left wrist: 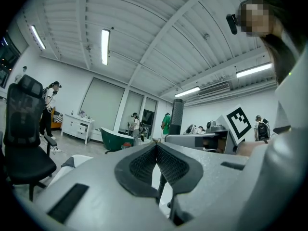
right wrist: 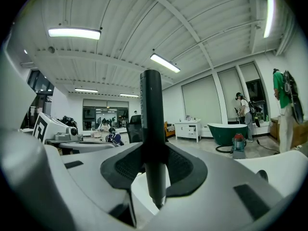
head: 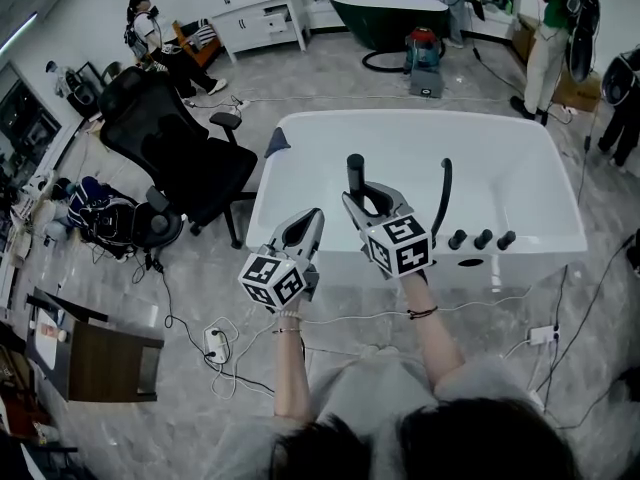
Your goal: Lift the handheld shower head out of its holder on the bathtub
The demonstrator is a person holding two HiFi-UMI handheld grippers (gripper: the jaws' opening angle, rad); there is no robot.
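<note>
The black handheld shower head (head: pixel 355 172) stands upright above the white bathtub (head: pixel 300 183), and my right gripper (head: pixel 362 200) is shut on its handle. In the right gripper view the black handle (right wrist: pixel 153 109) runs straight up between the pads of the right gripper (right wrist: pixel 154 160). My left gripper (head: pixel 312 218) hangs beside it at the tub's near rim, shut with nothing in it. In the left gripper view the left gripper (left wrist: pixel 156 146) shows its tips meeting, with the shower head (left wrist: pixel 177 113) beyond them. A curved black spout (head: pixel 443 183) and three black knobs (head: pixel 483 238) sit on the tub's right deck.
A black office chair (head: pixel 170 148) stands left of the tub. A power strip (head: pixel 215 343) and cables lie on the floor near my feet. A dark cloth (head: pixel 277 143) hangs on the tub's far left corner. A green tub (head: pixel 385 13), a red vacuum (head: pixel 425 43) and people are at the back.
</note>
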